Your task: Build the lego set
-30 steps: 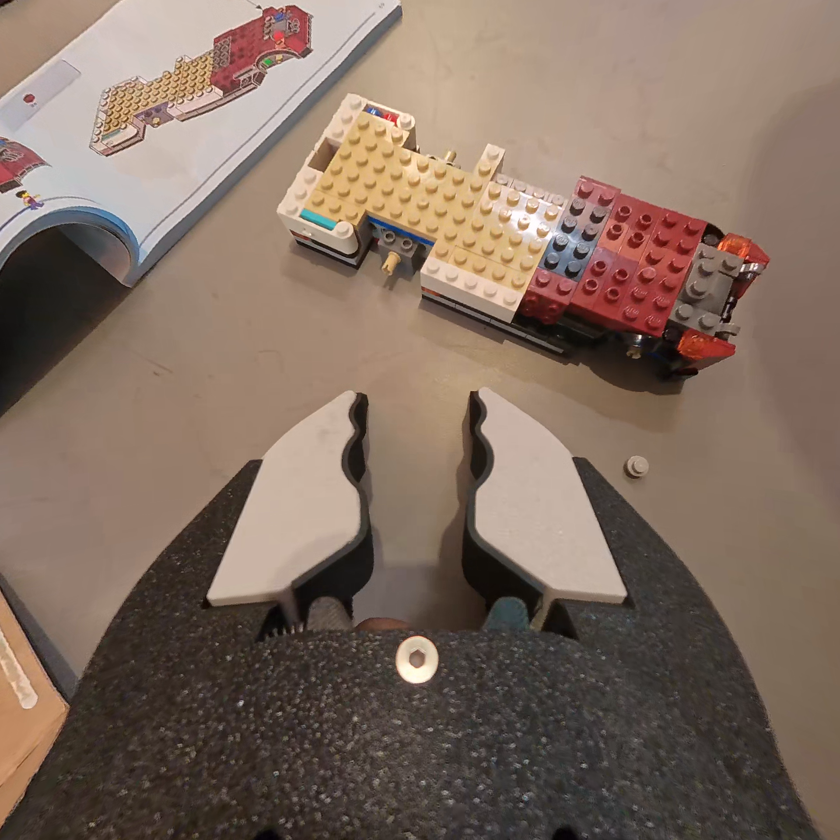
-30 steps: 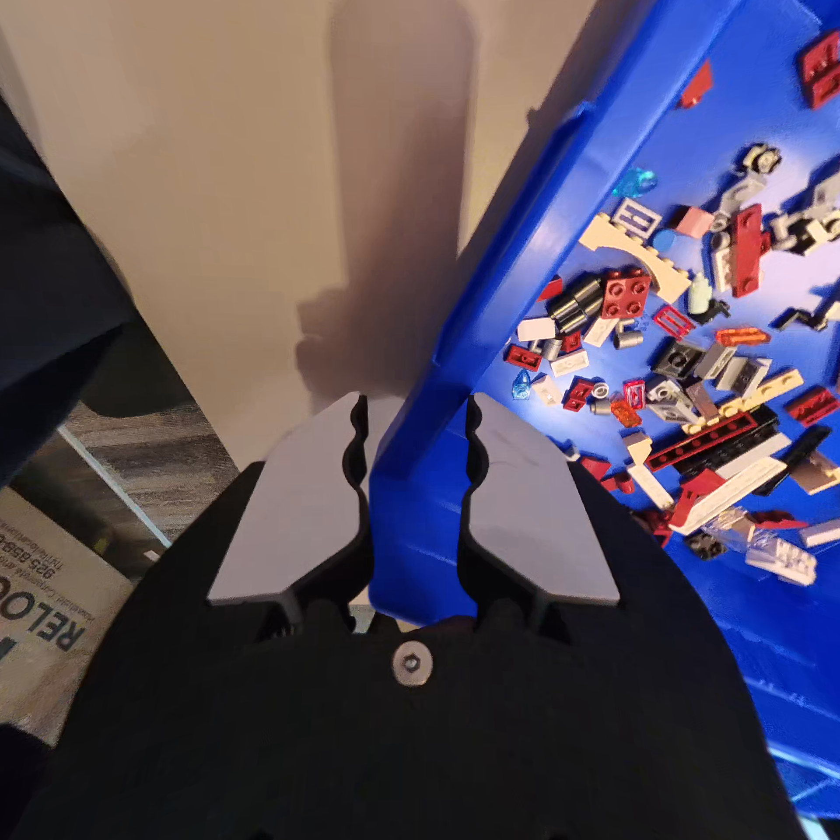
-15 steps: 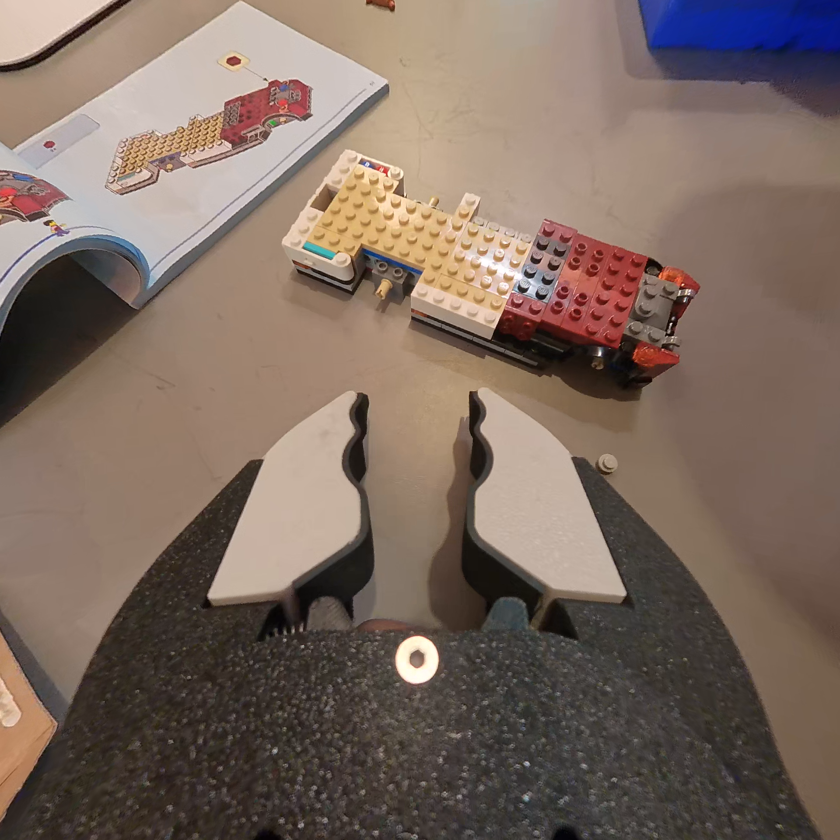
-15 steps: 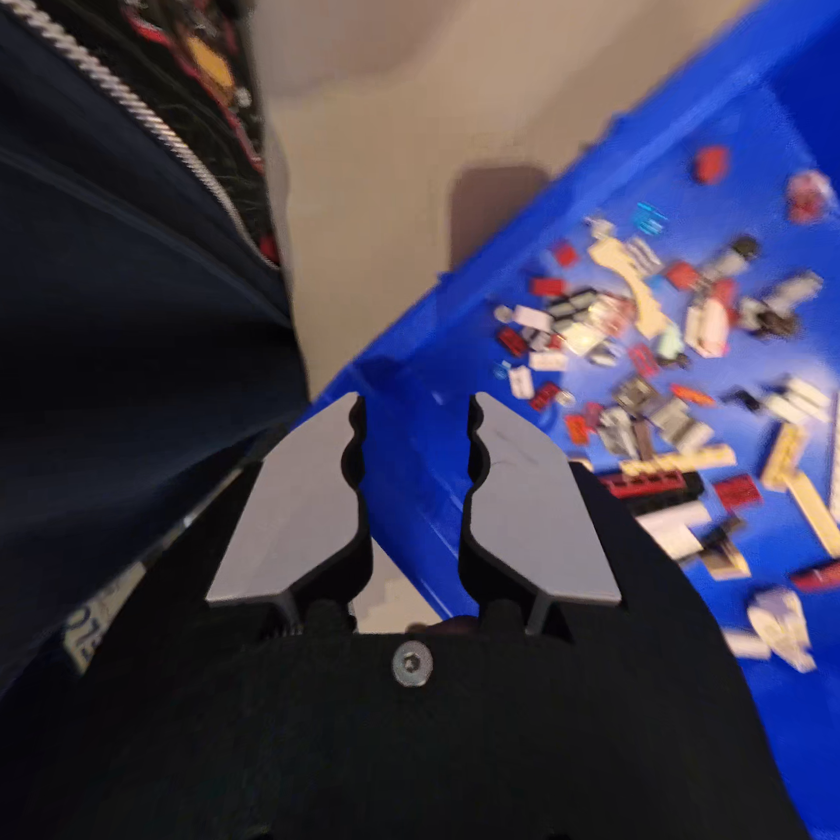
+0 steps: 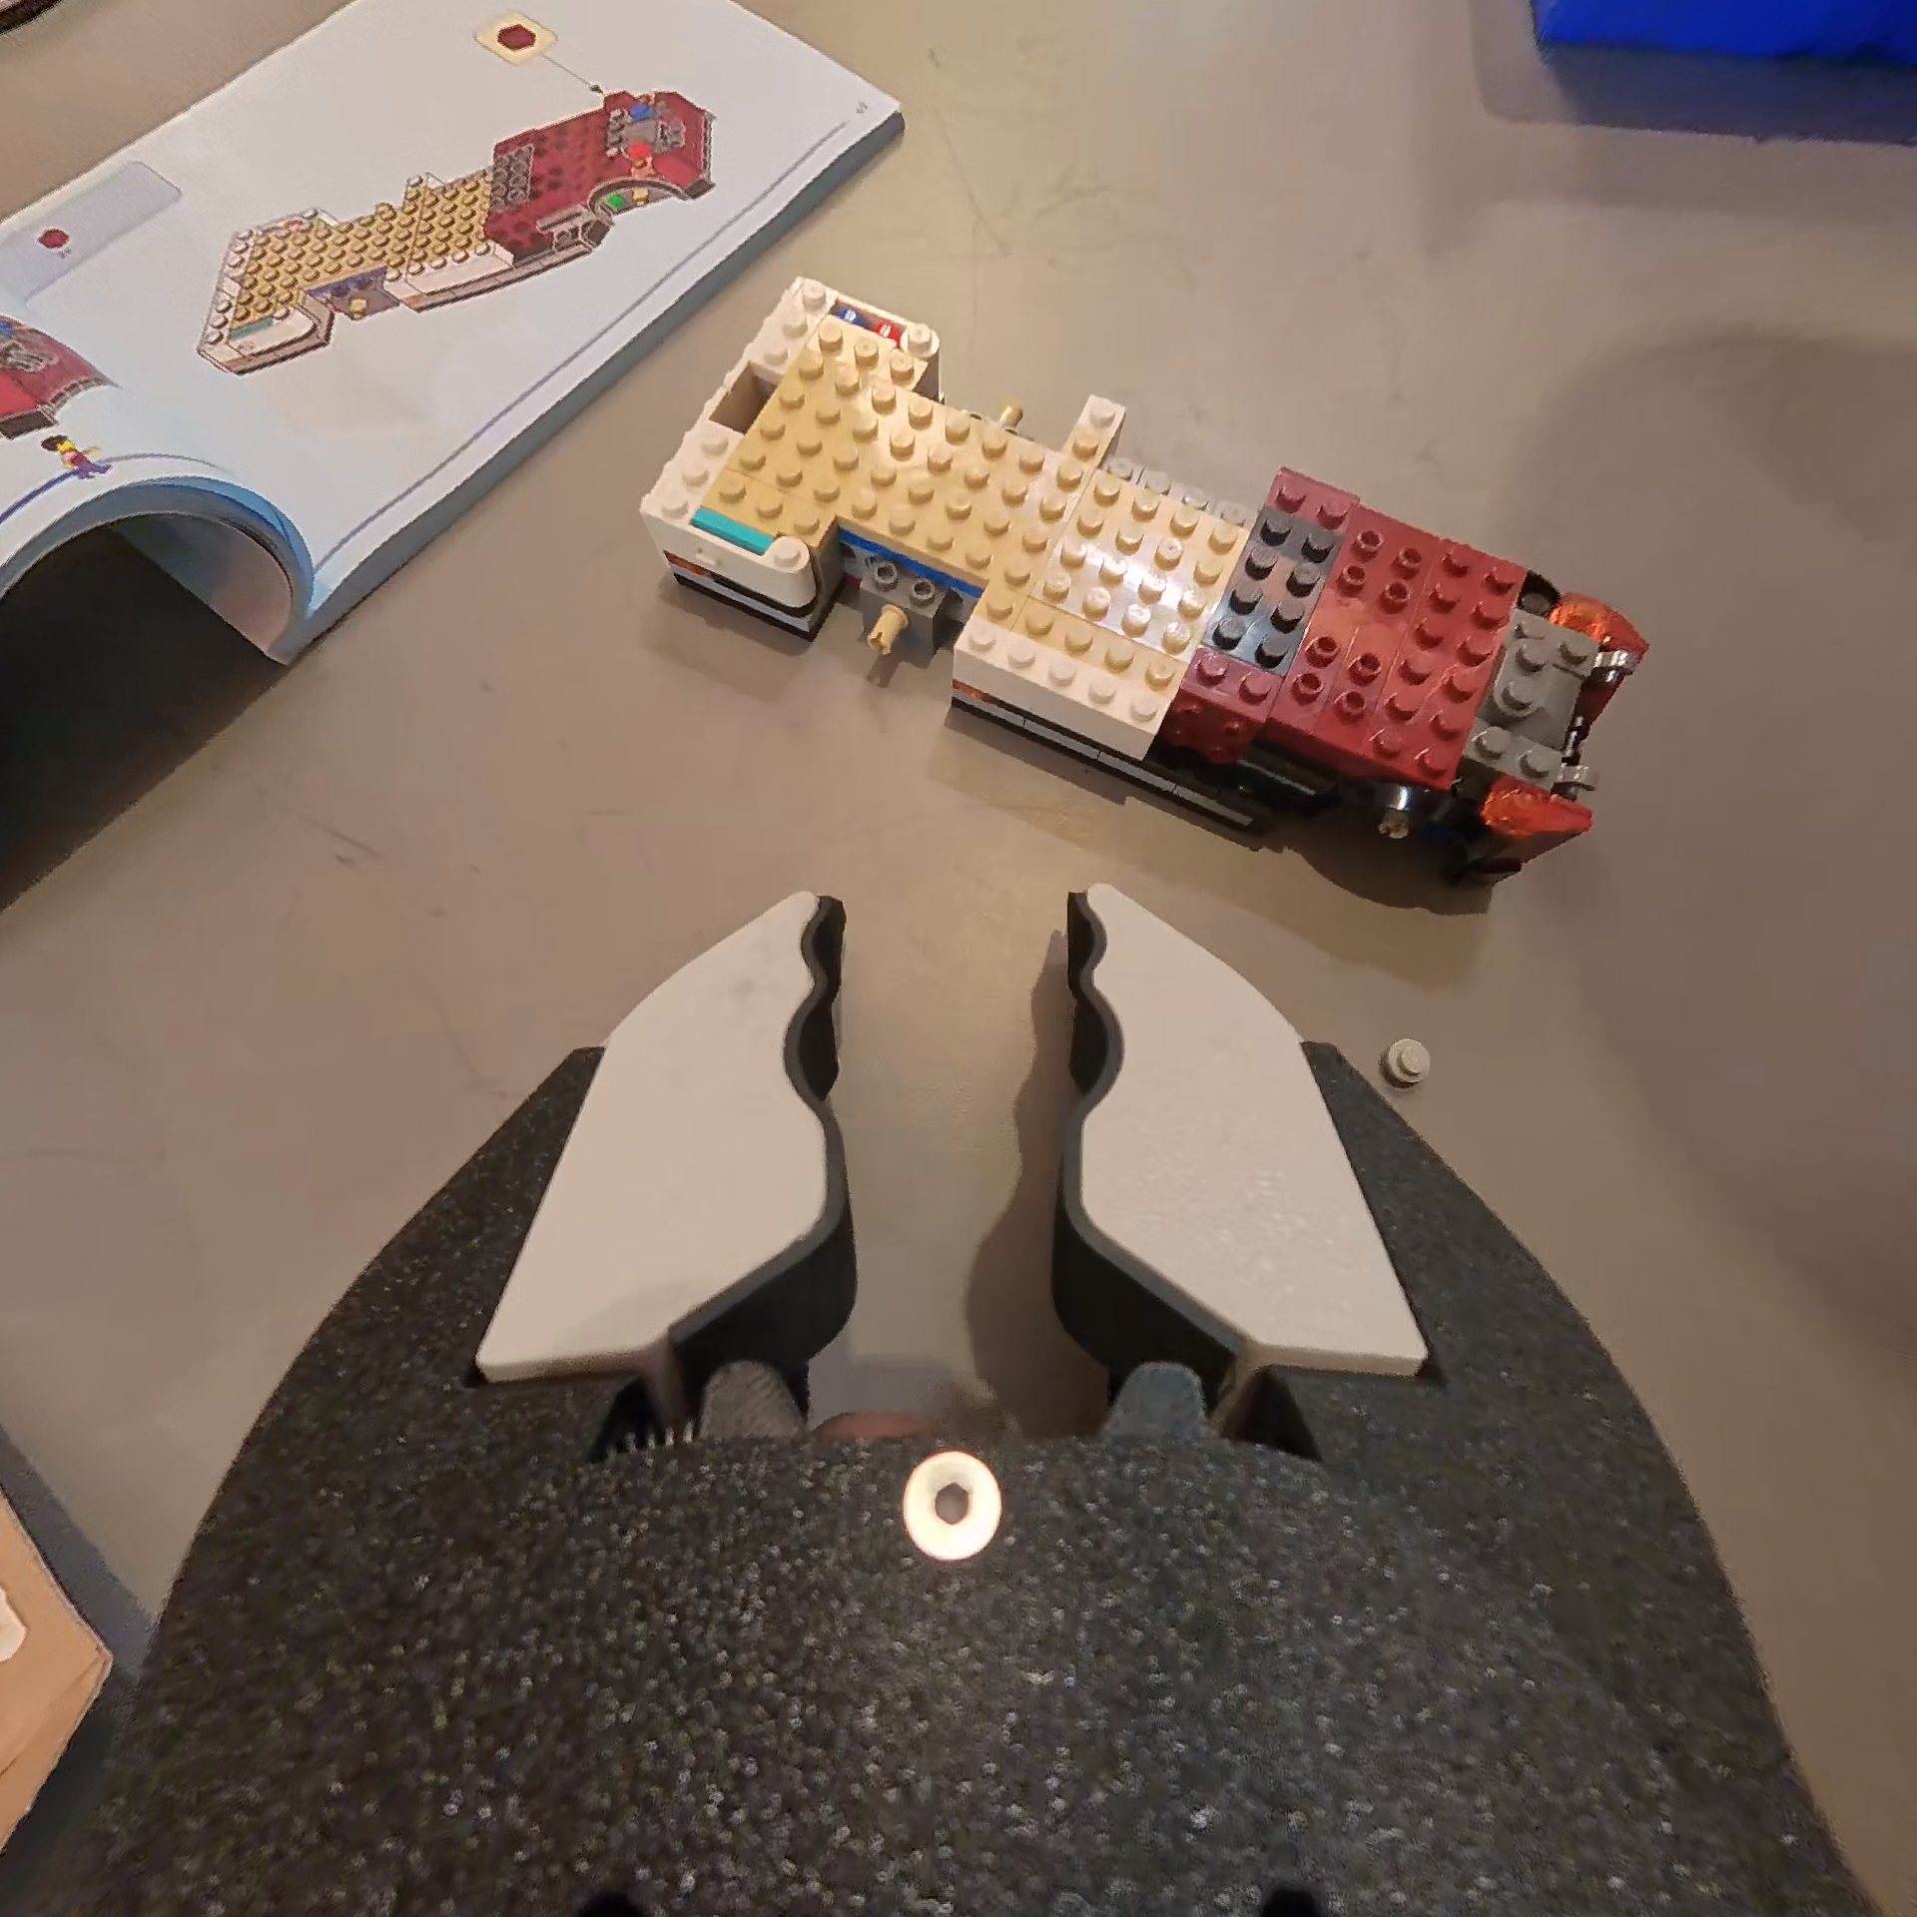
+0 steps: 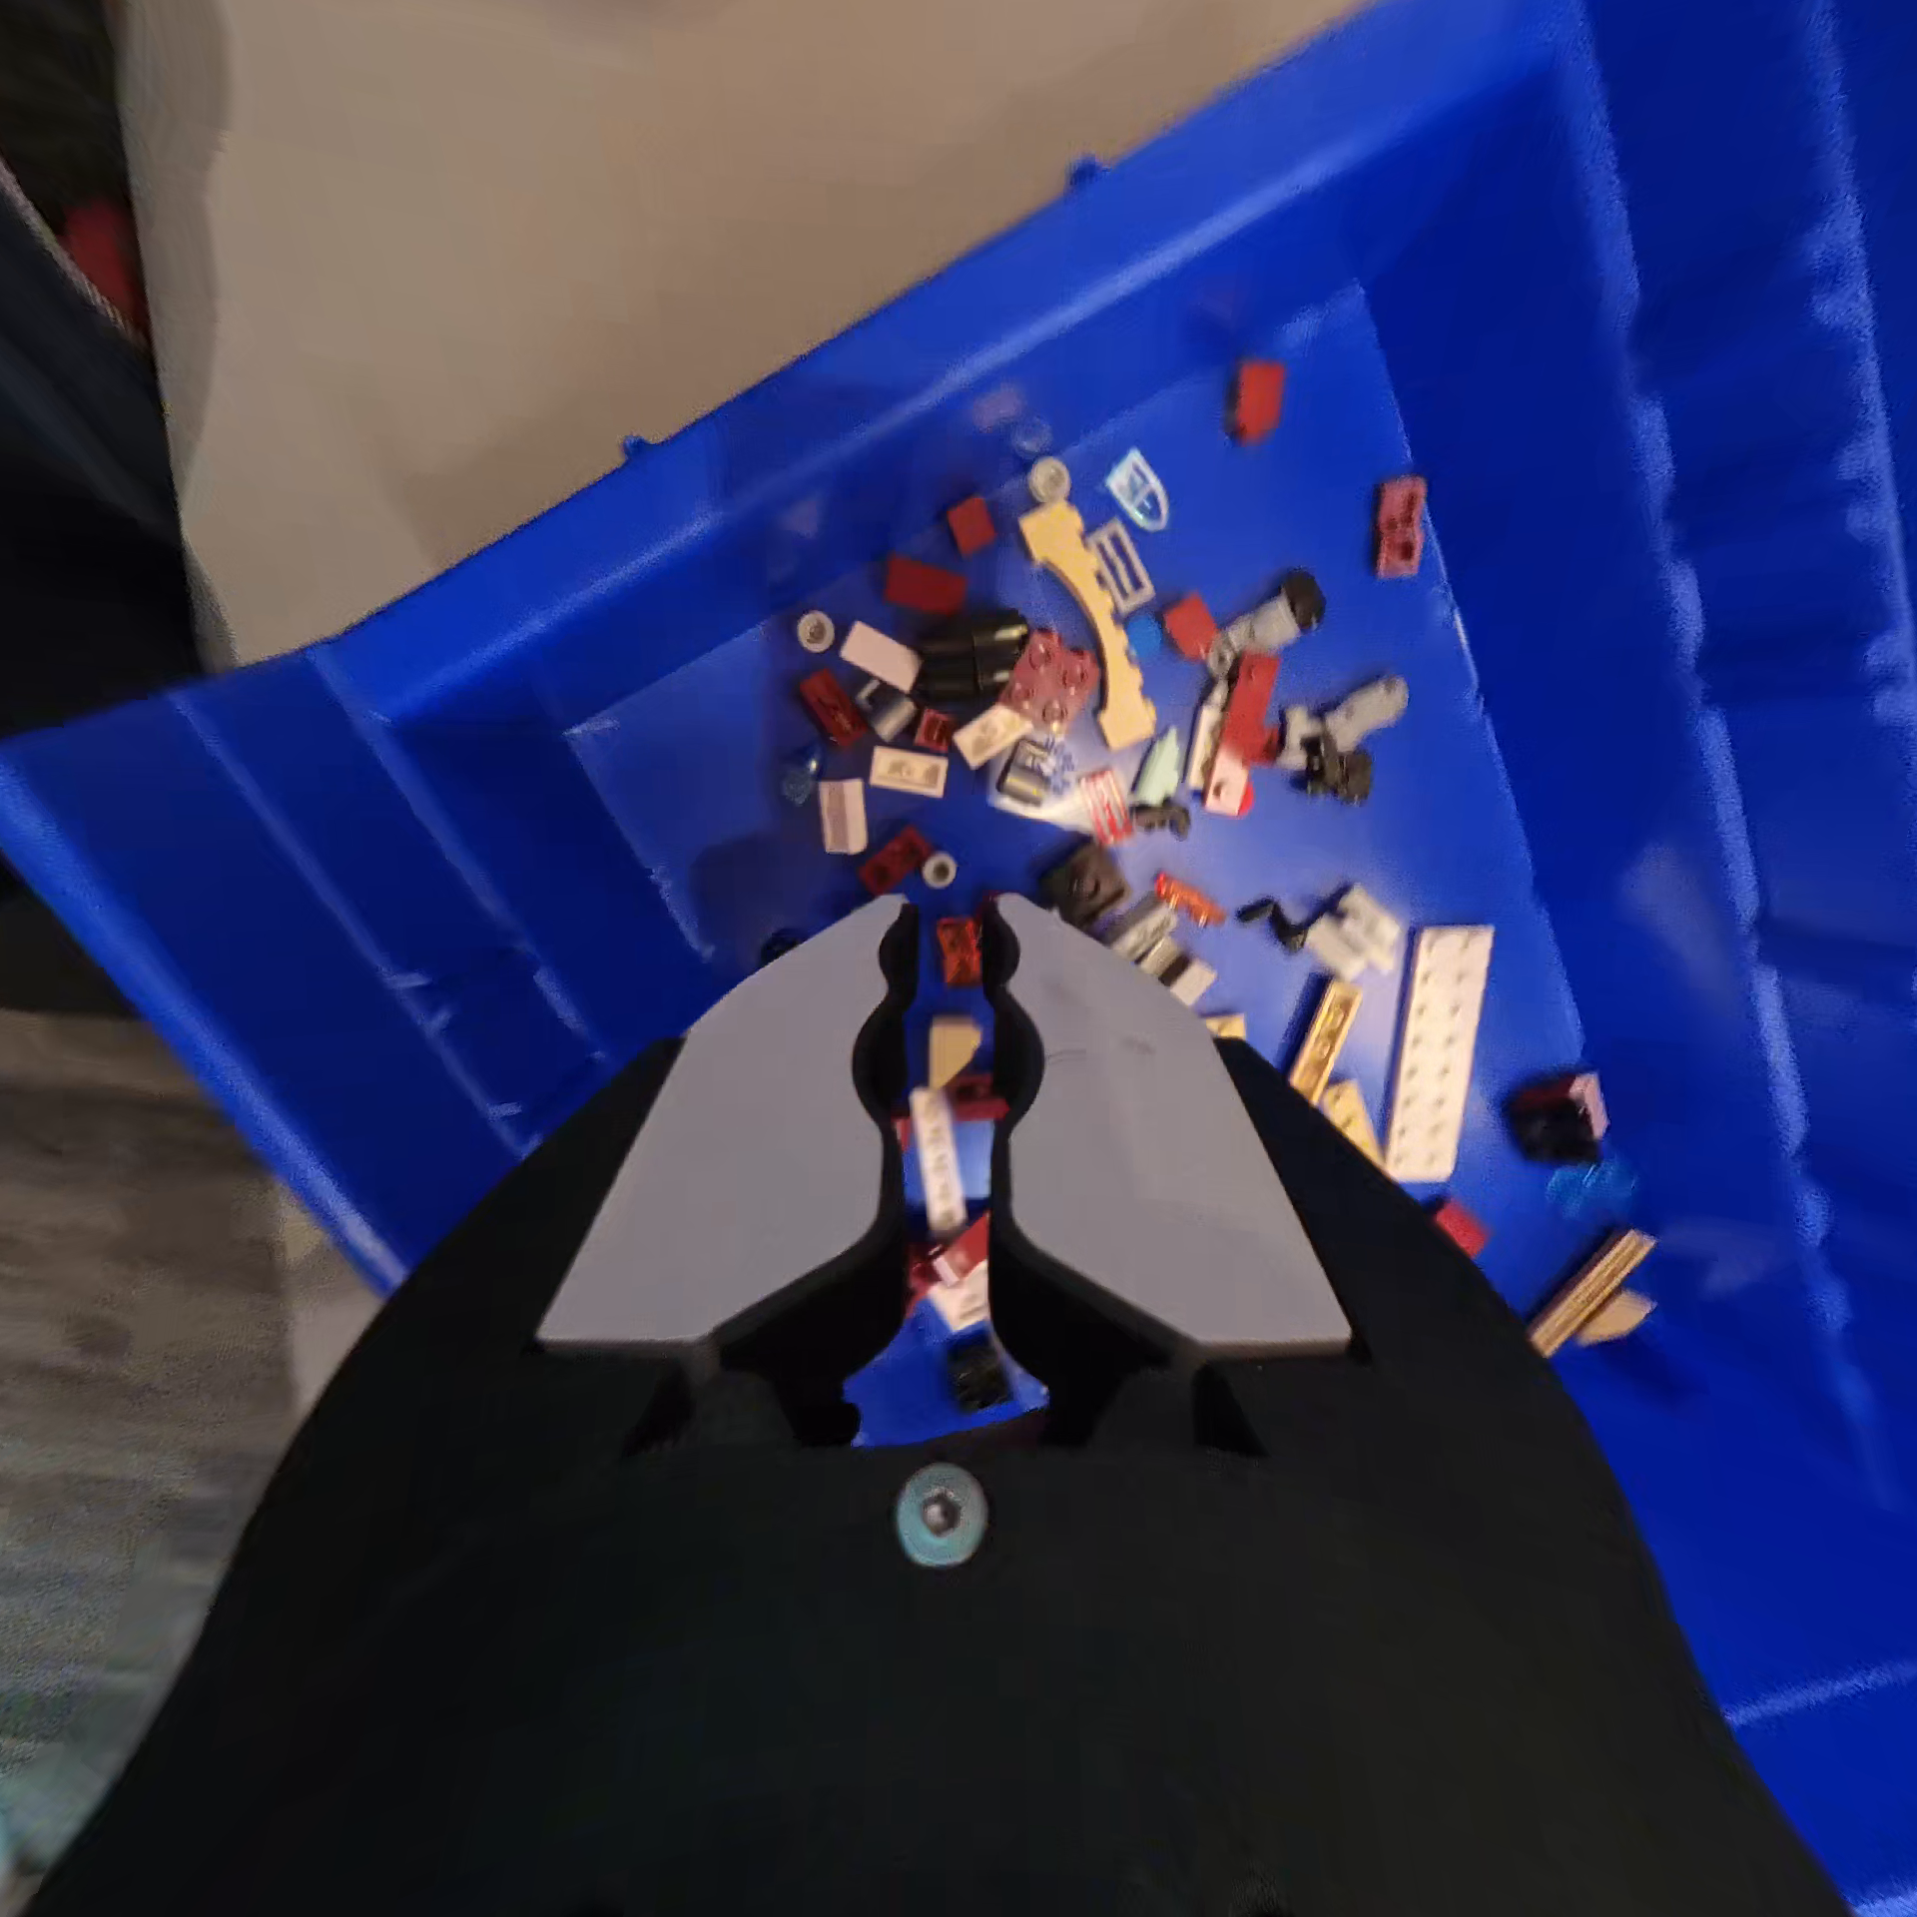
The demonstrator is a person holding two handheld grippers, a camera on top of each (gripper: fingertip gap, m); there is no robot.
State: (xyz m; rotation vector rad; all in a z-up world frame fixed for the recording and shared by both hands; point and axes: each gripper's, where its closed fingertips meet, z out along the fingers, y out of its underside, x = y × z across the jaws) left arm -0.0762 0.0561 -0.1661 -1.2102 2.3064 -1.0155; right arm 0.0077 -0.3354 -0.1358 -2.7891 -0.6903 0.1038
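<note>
My left gripper (image 5: 954,918) is open and empty, held a little above the grey table. Just beyond it lies a long brick model (image 5: 1131,560) with tan, white and dark red plates and orange tips at its right end. A small grey round stud (image 5: 1405,1062) lies by the right finger. My right gripper (image 6: 952,918) hangs over a blue bin (image 6: 436,830) of loose bricks with its jaws narrowed but apart. A small red piece (image 6: 960,949) shows between the fingertips among the loose bricks, with blue showing between it and the left pad. The view is blurred.
An open instruction booklet (image 5: 342,259) lies at the table's far left. A blue bin corner (image 5: 1722,31) shows at the far right of the left wrist view. A cardboard box (image 5: 42,1660) sits at the lower left. Dark clothing (image 6: 62,311) is at the right wrist view's left edge. My right fingertips sit around 40 cm from my left ones. The small grey round stud (image 5: 1405,1062) lies around 7 cm away from my left fingertips.
My right gripper has swung from the bin's outer edge to over the loose bricks inside, and its jaws have narrowed. My left gripper has shifted slightly over the table and stays open.
</note>
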